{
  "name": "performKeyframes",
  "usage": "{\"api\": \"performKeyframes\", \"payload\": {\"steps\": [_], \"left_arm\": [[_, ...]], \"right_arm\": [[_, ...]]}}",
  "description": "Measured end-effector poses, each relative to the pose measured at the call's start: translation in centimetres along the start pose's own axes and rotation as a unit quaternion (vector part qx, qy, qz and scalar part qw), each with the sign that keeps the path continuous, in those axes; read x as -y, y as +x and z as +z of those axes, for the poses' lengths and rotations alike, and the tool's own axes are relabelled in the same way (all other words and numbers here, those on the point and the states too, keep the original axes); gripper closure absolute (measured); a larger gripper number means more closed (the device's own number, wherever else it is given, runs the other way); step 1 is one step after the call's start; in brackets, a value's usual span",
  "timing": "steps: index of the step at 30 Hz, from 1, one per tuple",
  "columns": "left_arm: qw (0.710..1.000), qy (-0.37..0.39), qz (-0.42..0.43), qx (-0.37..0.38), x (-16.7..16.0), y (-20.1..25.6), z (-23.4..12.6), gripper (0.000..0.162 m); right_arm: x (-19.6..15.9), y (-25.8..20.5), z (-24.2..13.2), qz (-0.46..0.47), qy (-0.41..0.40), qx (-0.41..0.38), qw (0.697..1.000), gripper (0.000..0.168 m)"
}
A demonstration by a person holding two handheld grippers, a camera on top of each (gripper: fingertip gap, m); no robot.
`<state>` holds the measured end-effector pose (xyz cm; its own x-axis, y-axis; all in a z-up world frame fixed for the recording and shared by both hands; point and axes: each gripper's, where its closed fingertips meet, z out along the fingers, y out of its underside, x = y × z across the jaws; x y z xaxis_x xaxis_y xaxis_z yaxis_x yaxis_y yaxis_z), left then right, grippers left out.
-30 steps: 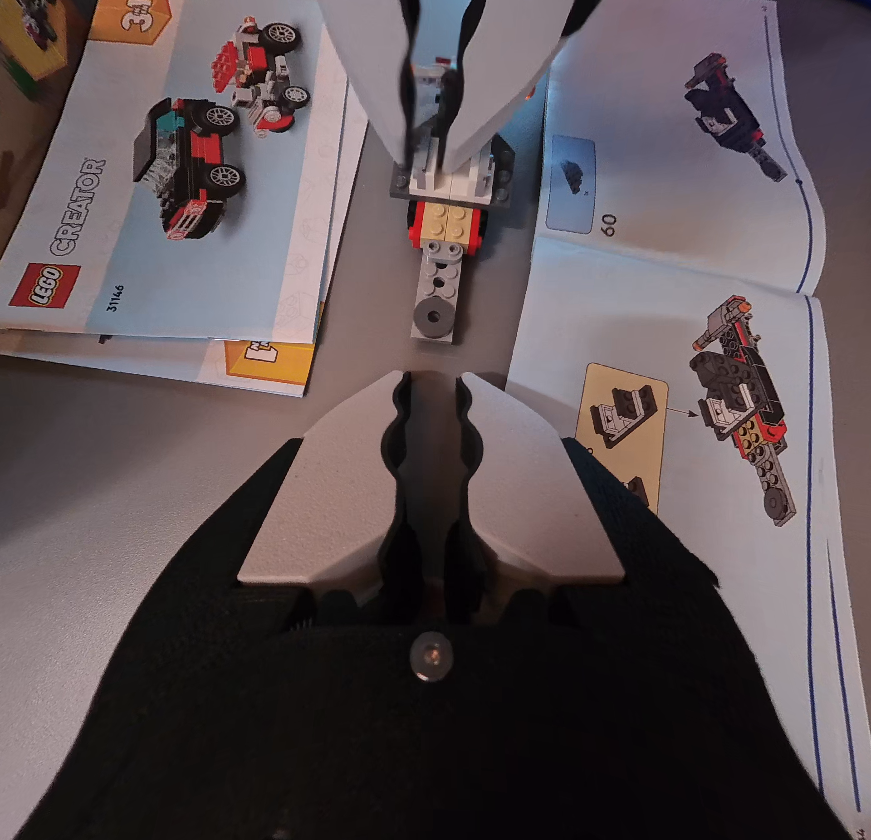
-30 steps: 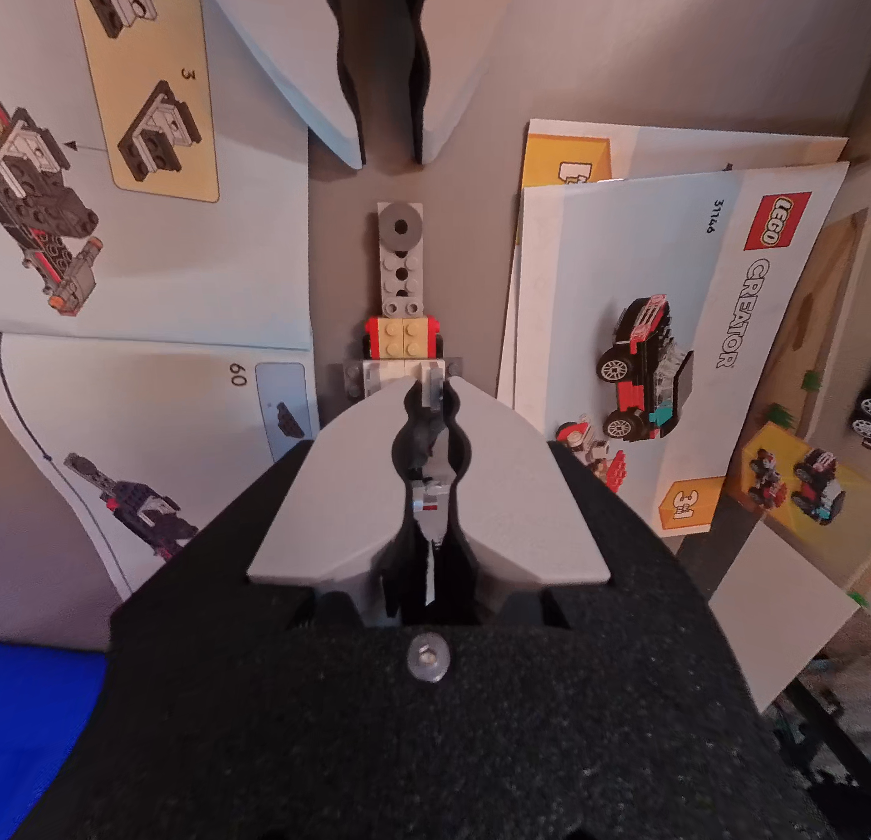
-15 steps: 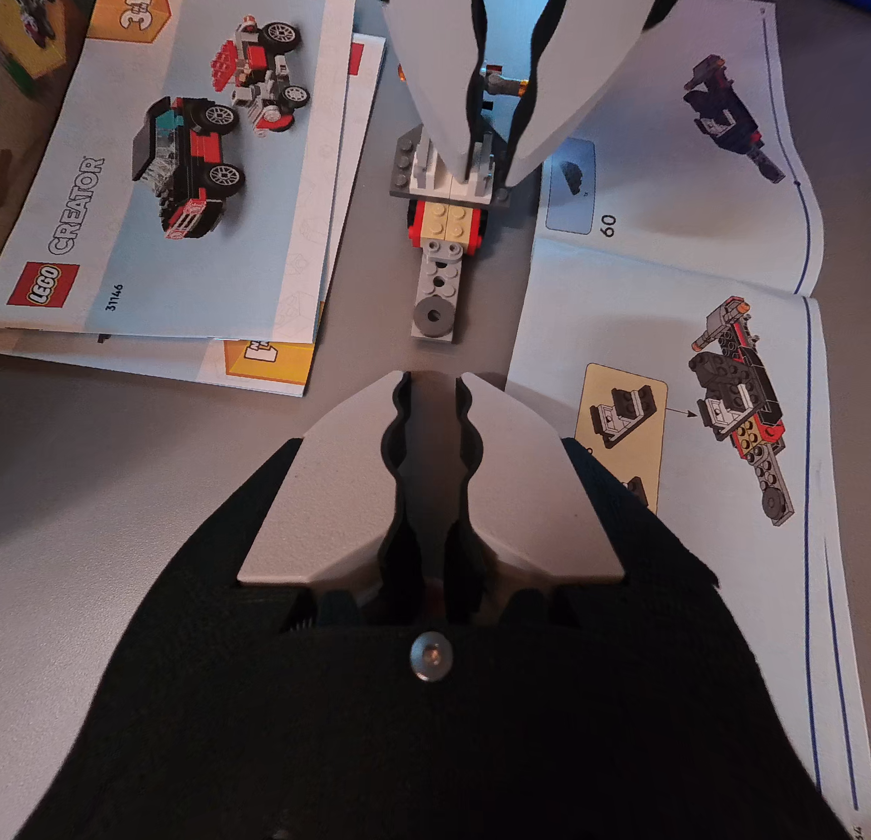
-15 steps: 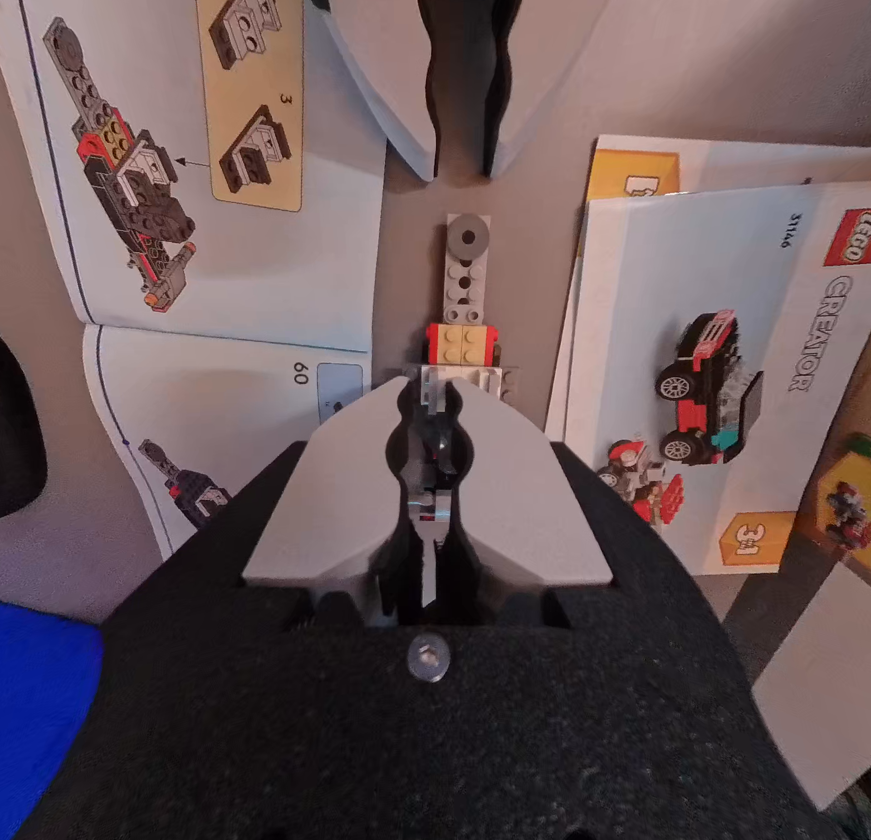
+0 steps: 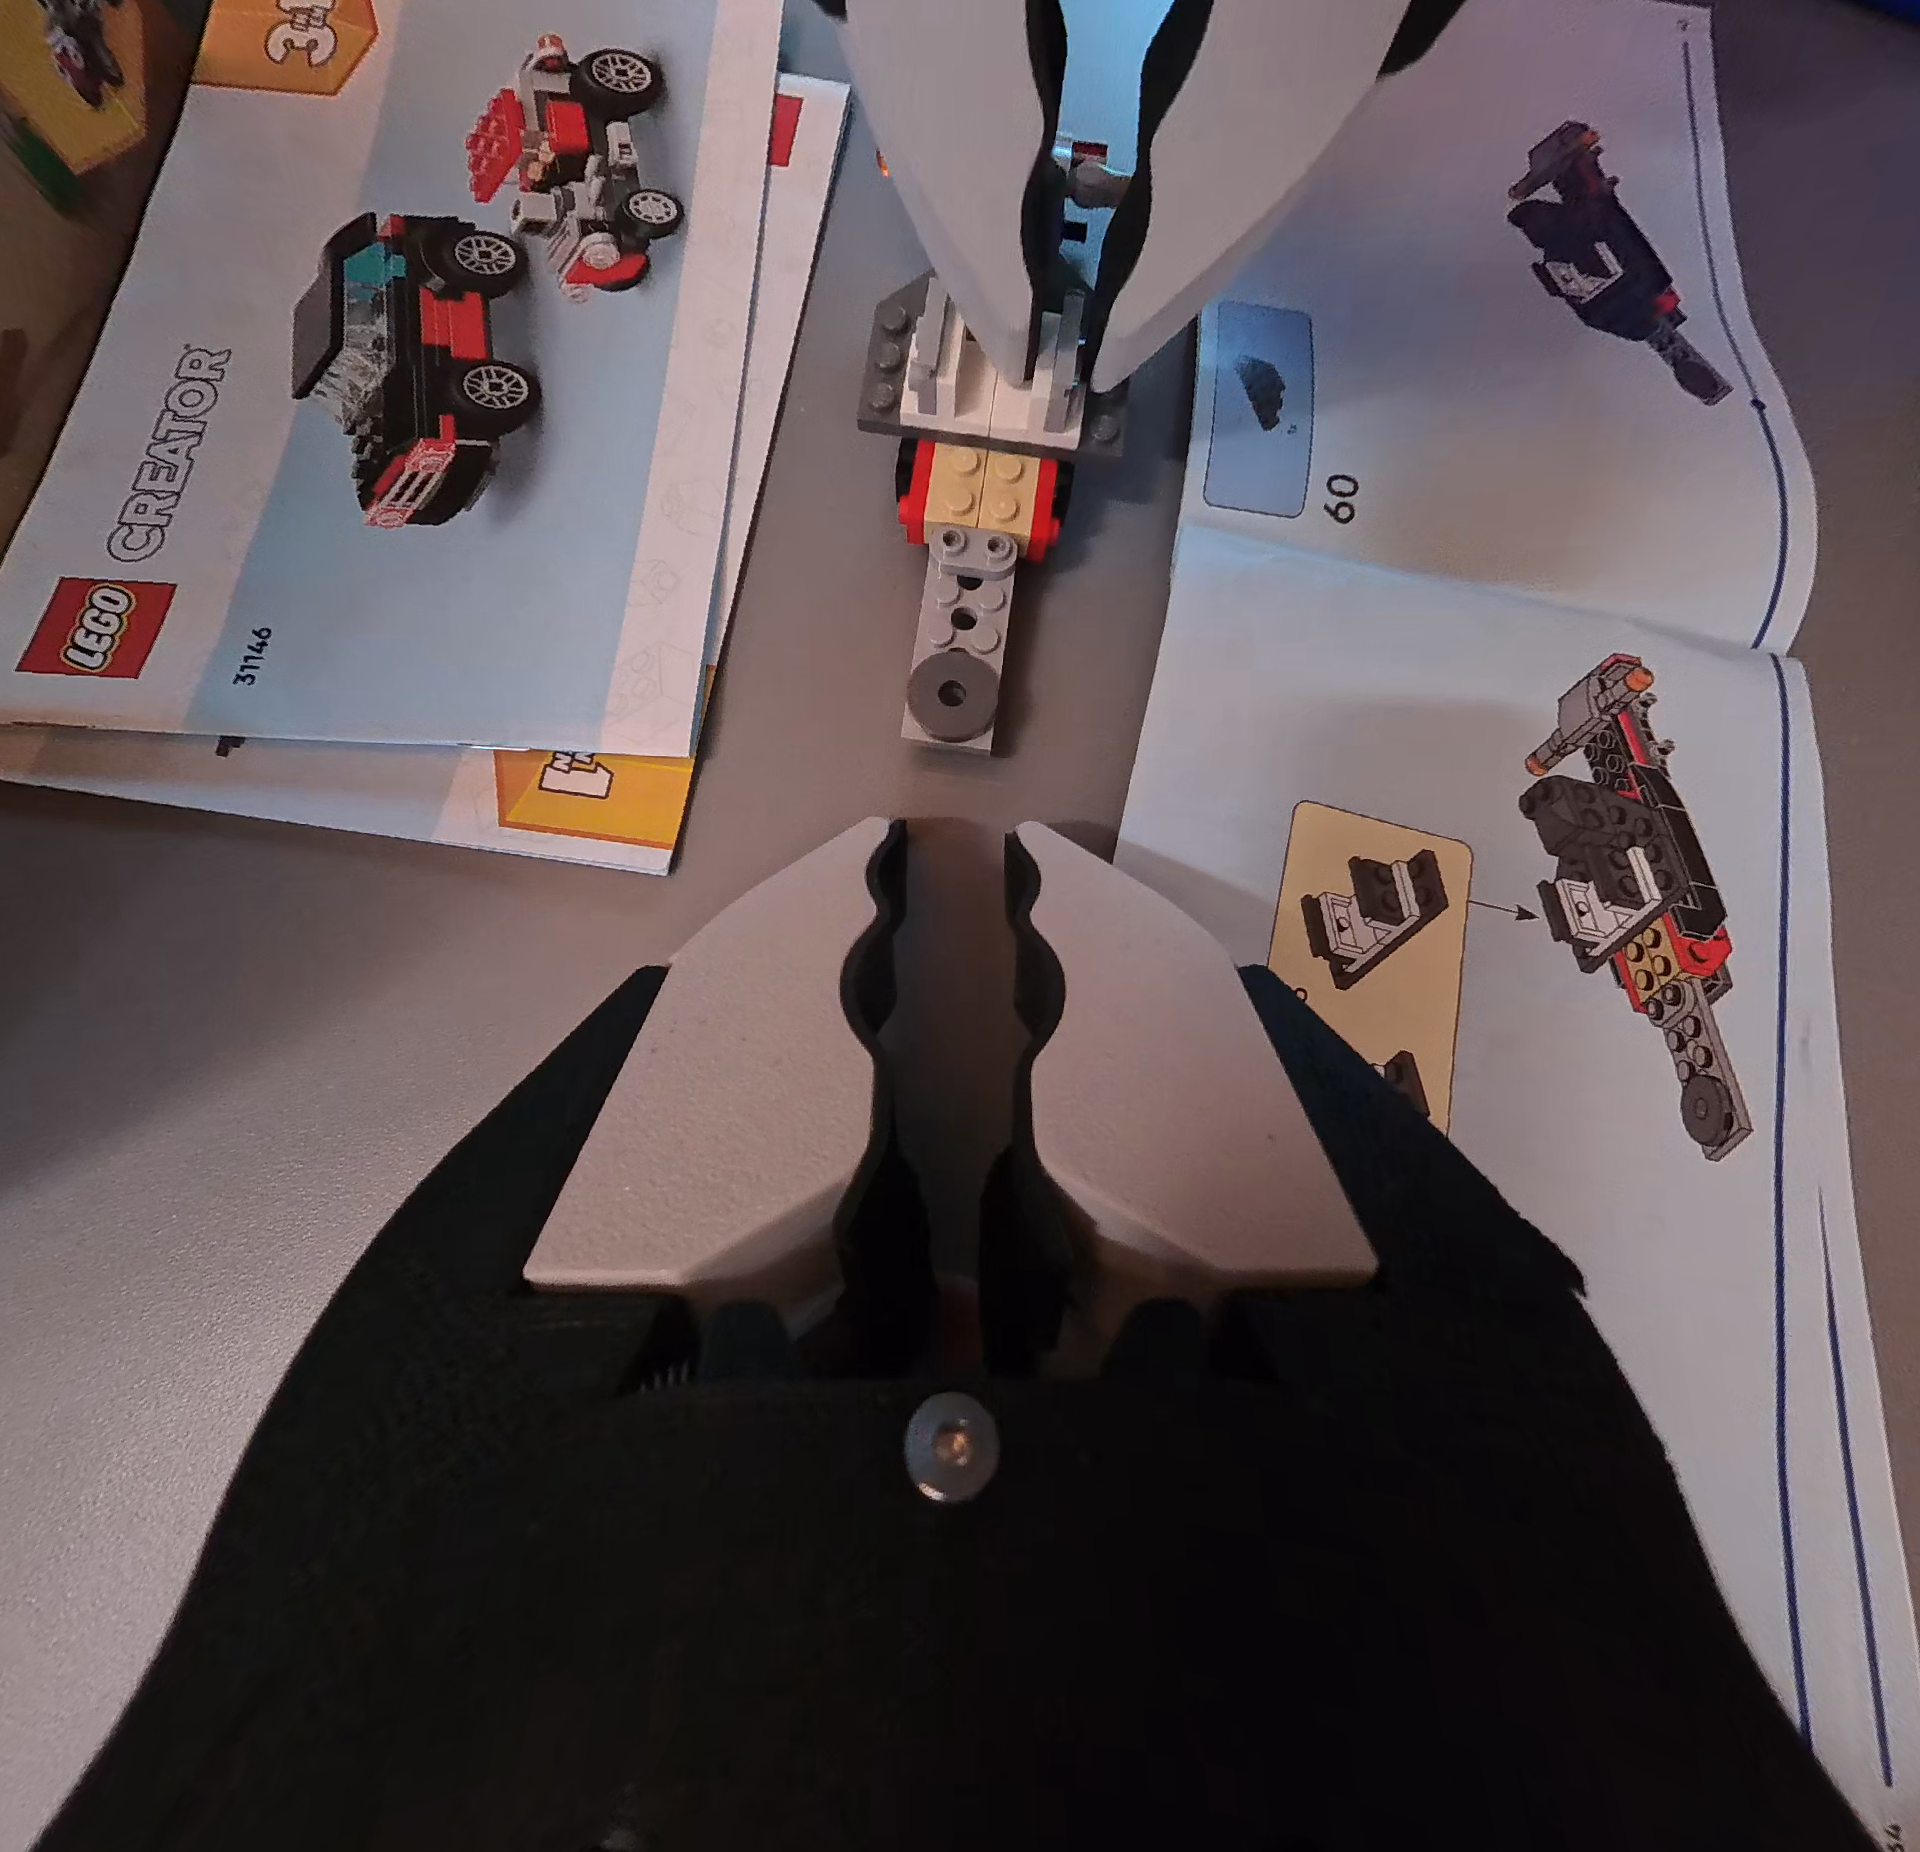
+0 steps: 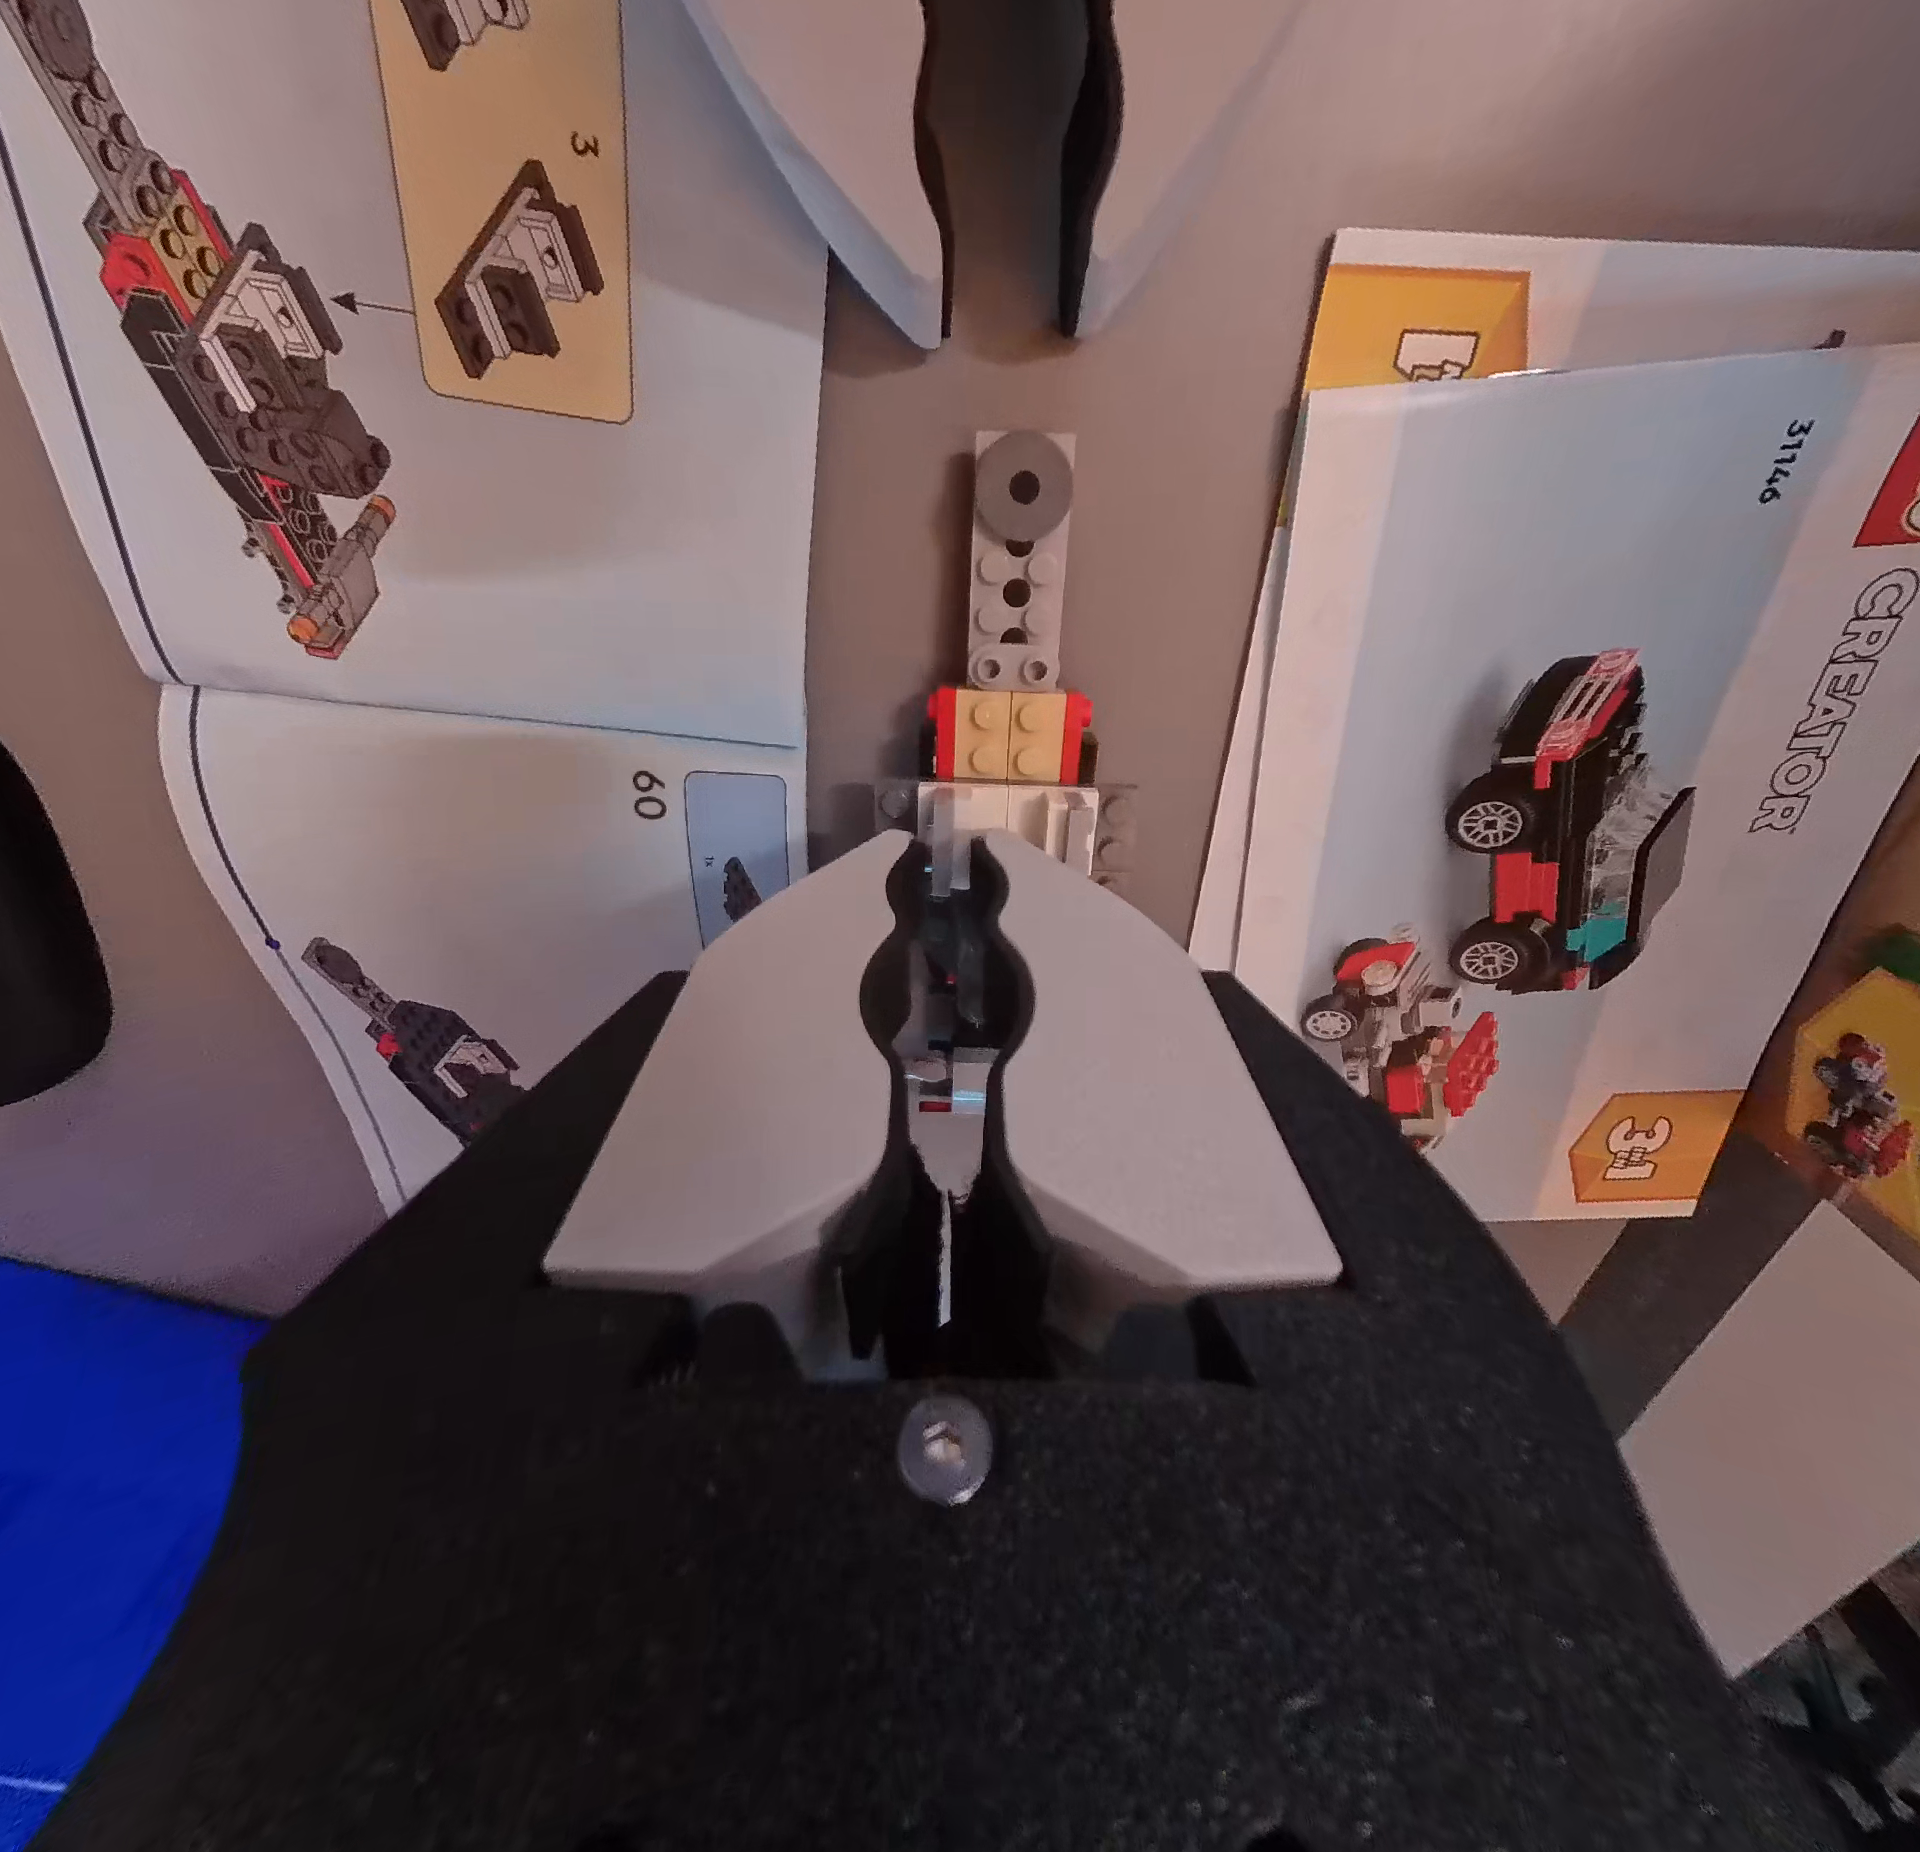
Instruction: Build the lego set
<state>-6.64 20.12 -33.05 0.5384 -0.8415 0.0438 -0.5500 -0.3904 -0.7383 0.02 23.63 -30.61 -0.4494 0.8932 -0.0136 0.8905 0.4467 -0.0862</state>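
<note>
Two grippers face each other over the grey table (image 5: 260, 1127), and I'm working both. Far left lie the closed instruction booklets (image 5: 416, 348), stacked, with cars on the top cover. My left gripper (image 5: 954, 836) hovers low with a narrow gap between its fingers and nothing in it, its tips just short of the model's grey tail plate. In the middle sits the lego model (image 5: 982, 483), flat on the table between the papers: grey plate with a dark round piece, tan and red bricks, then white and dark grey parts. My right gripper (image 6: 948, 846) comes from the opposite end, fingers clamped around the model's black and grey rear section. To the right the open instruction booklet (image 5: 1507, 659) lies spread, touching nothing.
</note>
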Motion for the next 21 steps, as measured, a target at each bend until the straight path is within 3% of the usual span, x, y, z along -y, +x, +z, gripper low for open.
{"api": "performKeyframes", "payload": {"steps": [16,18,21], "left_arm": [[1.000,0.000,0.001,0.001,0.0,0.0,0.0,0.143],[1.000,0.000,0.000,0.000,0.0,0.0,0.0,0.143],[1.000,0.000,-0.001,0.000,0.0,0.0,0.0,0.143]], "right_arm": [[0.0,0.0,0.0,-0.009,-0.019,0.016,1.000,0.160],[-1.0,-0.5,-0.5,0.000,-0.033,0.044,0.999,0.153],[0.0,0.4,-3.9,0.035,0.050,0.035,0.997,0.152]]}}
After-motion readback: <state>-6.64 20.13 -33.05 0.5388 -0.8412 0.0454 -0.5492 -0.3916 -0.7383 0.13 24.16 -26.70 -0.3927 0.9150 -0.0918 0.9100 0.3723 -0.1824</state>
